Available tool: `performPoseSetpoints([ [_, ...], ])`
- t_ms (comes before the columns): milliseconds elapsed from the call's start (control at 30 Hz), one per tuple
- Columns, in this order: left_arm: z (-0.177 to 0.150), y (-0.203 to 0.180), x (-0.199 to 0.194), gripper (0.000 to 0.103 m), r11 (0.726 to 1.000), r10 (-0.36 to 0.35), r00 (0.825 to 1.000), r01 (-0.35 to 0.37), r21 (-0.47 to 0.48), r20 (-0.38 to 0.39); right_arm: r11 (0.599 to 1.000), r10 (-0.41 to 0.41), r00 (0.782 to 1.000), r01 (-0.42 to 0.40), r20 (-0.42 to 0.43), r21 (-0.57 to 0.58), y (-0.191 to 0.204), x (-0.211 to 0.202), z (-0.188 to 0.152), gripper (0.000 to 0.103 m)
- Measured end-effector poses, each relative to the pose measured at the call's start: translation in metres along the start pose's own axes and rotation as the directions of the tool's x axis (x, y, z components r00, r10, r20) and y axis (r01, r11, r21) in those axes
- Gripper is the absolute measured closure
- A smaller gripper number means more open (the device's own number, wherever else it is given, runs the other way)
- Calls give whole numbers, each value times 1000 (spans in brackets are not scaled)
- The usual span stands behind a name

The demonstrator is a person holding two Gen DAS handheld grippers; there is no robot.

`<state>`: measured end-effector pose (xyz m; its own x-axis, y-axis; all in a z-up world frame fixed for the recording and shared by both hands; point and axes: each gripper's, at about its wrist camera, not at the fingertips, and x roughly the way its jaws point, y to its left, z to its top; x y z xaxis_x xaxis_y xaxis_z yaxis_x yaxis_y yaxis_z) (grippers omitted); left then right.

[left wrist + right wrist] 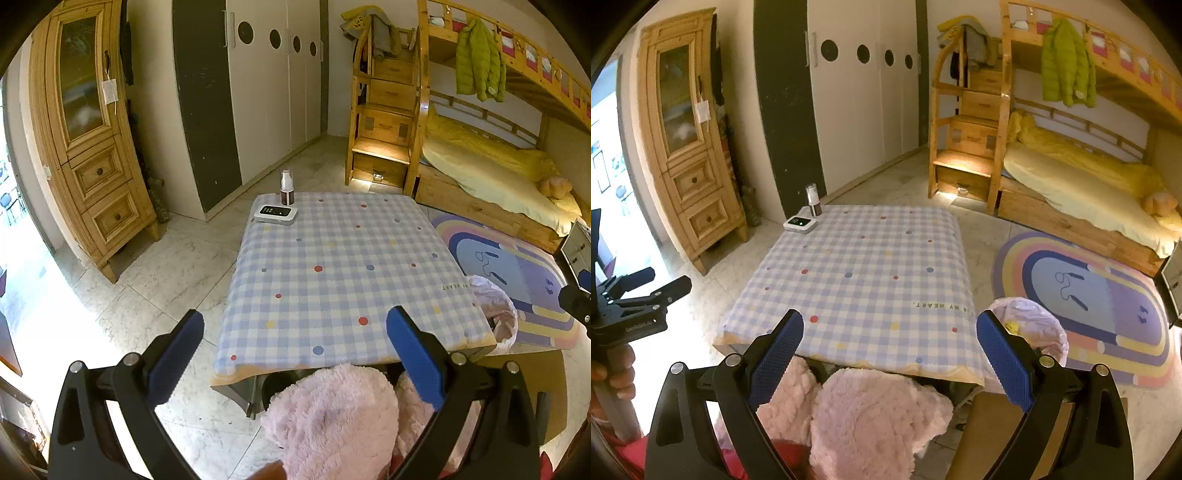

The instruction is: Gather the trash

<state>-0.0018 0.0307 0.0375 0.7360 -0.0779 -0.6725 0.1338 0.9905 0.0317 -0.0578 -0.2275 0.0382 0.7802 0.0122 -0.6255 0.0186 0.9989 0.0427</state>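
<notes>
A low table with a blue checked cloth [343,258] [864,273] stands ahead of both grippers. Beside its right near corner sits a bin lined with a pale pink bag [496,310] [1032,330]; something yellow shows inside it in the right wrist view. My left gripper [295,332] is open over the table's near edge, nothing between its blue fingers [413,354]. My right gripper [890,336] is open too, also empty, at the near edge close to the bin. The left gripper [646,291] also appears at the left of the right wrist view, held by a hand.
A small bottle [287,187] [813,199] and a white device [275,213] [800,223] sit at the table's far left corner. A person's pink fleecy knees [332,417] [871,417] fill the foreground. A wooden cabinet [92,147], a bunk bed [491,166] and a rainbow rug [1100,302] surround the table.
</notes>
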Motion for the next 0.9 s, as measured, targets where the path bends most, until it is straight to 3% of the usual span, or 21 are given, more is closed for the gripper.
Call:
performPoseSetpoints([
  [900, 1, -2, 4, 7, 1000, -11, 1000, 11, 1, -14, 1000, -1, 1000, 1, 2, 2, -1, 0, 0, 9],
])
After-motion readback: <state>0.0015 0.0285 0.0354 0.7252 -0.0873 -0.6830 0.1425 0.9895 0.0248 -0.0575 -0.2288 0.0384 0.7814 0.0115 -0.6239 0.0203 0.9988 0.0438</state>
